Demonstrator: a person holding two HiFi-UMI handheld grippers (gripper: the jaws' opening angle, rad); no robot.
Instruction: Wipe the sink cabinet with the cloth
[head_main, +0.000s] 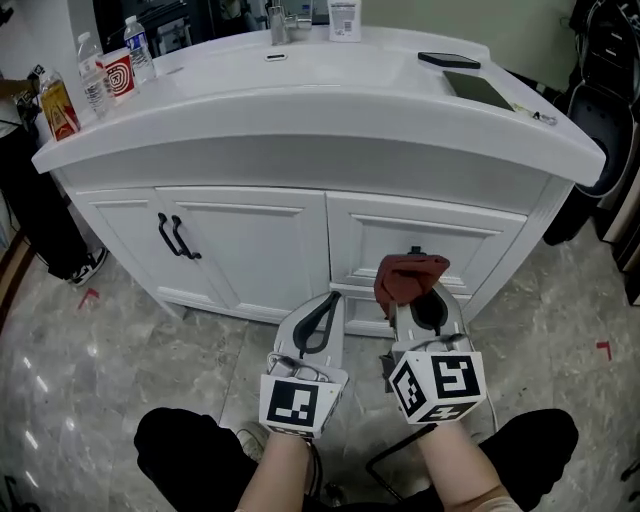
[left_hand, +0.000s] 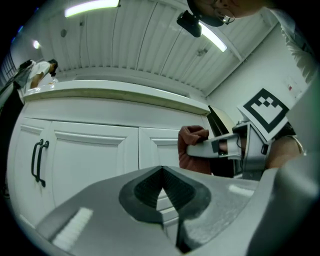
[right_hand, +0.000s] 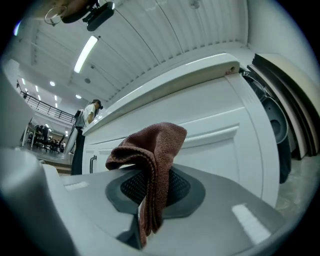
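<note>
the right gripper (right_hand: 152, 192) pinches the brown cloth (right_hand: 152, 145), which flops over its tip, near the sink cabinet (head_main: 250, 240) just ahead. the left gripper (left_hand: 162, 192) beside it is pressed together, holding nothing. hard rubbing could pull the cloth out, i think.

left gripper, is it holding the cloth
No, the left gripper has its jaws closed on nothing, while the cloth sits clamped in the right gripper.

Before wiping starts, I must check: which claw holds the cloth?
The right claw, shut on the brown cloth; the left claw is shut and empty.
</note>
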